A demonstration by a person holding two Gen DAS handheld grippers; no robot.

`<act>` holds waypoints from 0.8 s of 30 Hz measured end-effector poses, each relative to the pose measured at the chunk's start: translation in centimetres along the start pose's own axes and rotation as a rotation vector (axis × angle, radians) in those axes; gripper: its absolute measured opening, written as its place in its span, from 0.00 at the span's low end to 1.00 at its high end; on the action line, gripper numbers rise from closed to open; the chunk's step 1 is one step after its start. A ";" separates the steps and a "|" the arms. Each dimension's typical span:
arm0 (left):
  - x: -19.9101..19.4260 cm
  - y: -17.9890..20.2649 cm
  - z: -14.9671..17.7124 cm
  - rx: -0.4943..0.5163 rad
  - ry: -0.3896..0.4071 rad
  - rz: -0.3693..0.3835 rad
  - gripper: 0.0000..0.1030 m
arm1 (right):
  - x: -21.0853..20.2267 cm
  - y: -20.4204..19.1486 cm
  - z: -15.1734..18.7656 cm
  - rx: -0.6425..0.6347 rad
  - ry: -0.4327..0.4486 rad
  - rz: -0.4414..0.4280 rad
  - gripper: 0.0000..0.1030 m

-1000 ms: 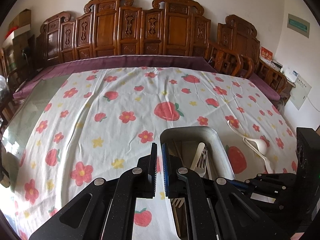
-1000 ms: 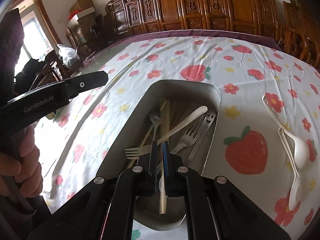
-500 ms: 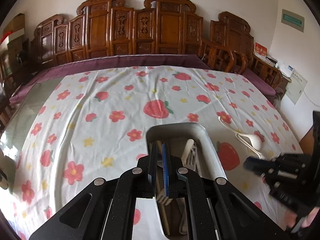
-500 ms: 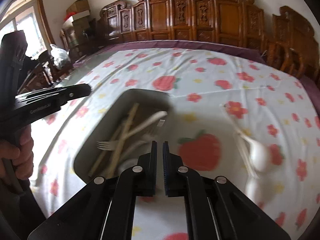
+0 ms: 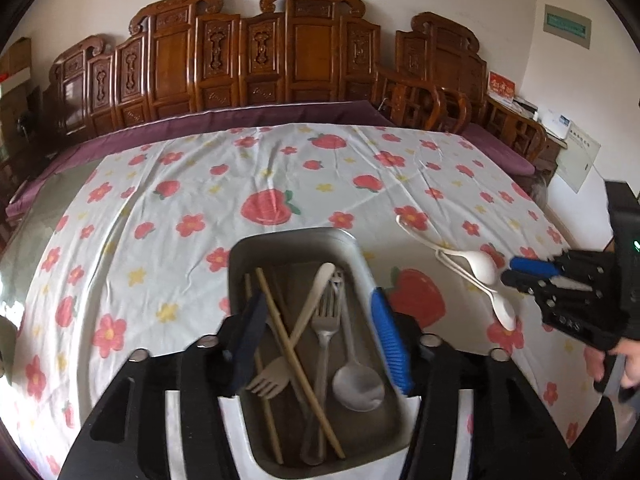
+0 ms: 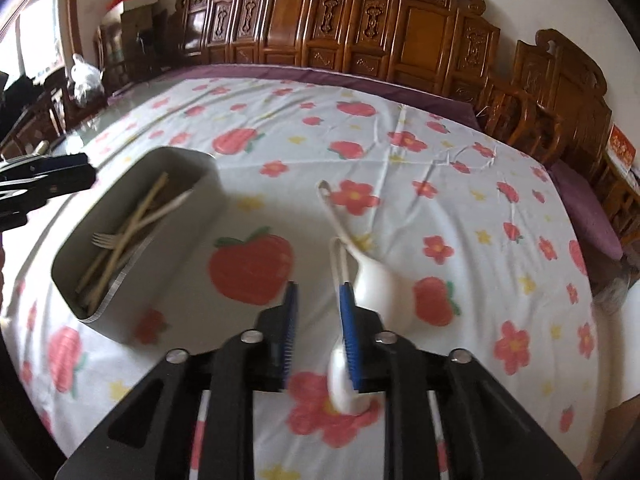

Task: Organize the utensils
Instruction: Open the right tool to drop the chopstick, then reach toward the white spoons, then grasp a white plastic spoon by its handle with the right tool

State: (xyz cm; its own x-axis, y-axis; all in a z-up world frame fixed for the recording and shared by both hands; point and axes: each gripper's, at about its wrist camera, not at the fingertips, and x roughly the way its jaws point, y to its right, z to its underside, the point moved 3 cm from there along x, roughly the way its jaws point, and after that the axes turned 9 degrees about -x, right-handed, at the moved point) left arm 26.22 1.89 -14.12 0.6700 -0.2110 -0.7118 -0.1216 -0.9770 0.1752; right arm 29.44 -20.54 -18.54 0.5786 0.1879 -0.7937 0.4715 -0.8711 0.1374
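A grey metal tray (image 5: 296, 236) on the flowered cloth holds chopsticks (image 5: 288, 344), a metal fork (image 5: 326, 320), a metal spoon (image 5: 358, 384) and pale plastic utensils. My left gripper (image 5: 320, 336) hovers over the tray's near end. Its jaws are opening and nothing is gripped between them. Two white spoons (image 6: 380, 280) lie on the cloth to the right of the tray (image 6: 192, 160). My right gripper (image 6: 319, 320) is just above them. Its jaws are opening with only cloth between them, and the spoons sit beside and under the right finger (image 6: 348, 320).
Carved wooden chairs (image 5: 248, 60) line the table's far edge, with more chairs at the right (image 6: 560, 120). A person's hand (image 5: 628, 360) holds the right gripper (image 5: 520, 272). The left gripper (image 6: 52, 176) shows at the left edge of the right wrist view.
Both grippers went from shut to open. The right gripper swung from above the tray rightward to the white spoons. The left gripper shifted further over the tray.
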 end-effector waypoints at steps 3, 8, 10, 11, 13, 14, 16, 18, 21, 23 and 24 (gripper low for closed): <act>0.0 0.9 0.4 0.002 0.004 0.008 0.63 | 1.2 0.9 0.0 -0.031 -0.037 -0.003 0.24; 0.1 1.7 0.8 0.003 0.008 0.011 0.69 | 3.9 1.9 -0.4 -0.055 -0.097 0.003 0.24; 0.2 1.8 0.9 0.004 0.012 0.005 0.70 | 5.3 2.4 -0.7 -0.062 -0.125 0.004 0.24; 0.3 1.8 1.0 0.004 0.009 0.001 0.70 | 5.8 2.6 -0.8 -0.063 -0.139 0.004 0.24; 0.5 1.7 1.0 -0.002 0.001 0.002 0.70 | 6.6 3.1 -1.4 -0.065 -0.145 0.012 0.24; 0.5 1.6 1.0 -0.005 -0.001 0.003 0.70 | 7.0 3.2 -1.6 -0.062 -0.153 0.009 0.24; 0.5 1.7 1.0 -0.004 0.000 0.004 0.70 | 7.8 3.5 -2.2 -0.062 -0.174 0.006 0.24; 0.4 1.7 1.0 0.000 0.002 0.004 0.70 | 8.9 3.5 -2.6 -0.085 -0.209 0.017 0.24; 0.3 1.8 1.1 0.000 0.004 0.007 0.70 | 10.4 3.3 -2.9 -0.116 -0.256 0.034 0.24; 0.3 2.0 1.2 0.002 0.003 0.011 0.70 | 10.9 3.4 -3.0 -0.134 -0.272 0.052 0.24; 0.2 2.2 1.3 0.004 0.002 0.011 0.70 | 11.0 3.6 -3.0 -0.130 -0.282 0.056 0.24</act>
State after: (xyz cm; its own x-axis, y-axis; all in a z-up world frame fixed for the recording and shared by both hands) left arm 25.19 -0.33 -14.75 0.6703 -0.2213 -0.7083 -0.1316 -0.9748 0.1800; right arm 39.52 -20.24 -24.94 0.4072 -0.0078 -0.9133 0.5355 -0.8080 0.2456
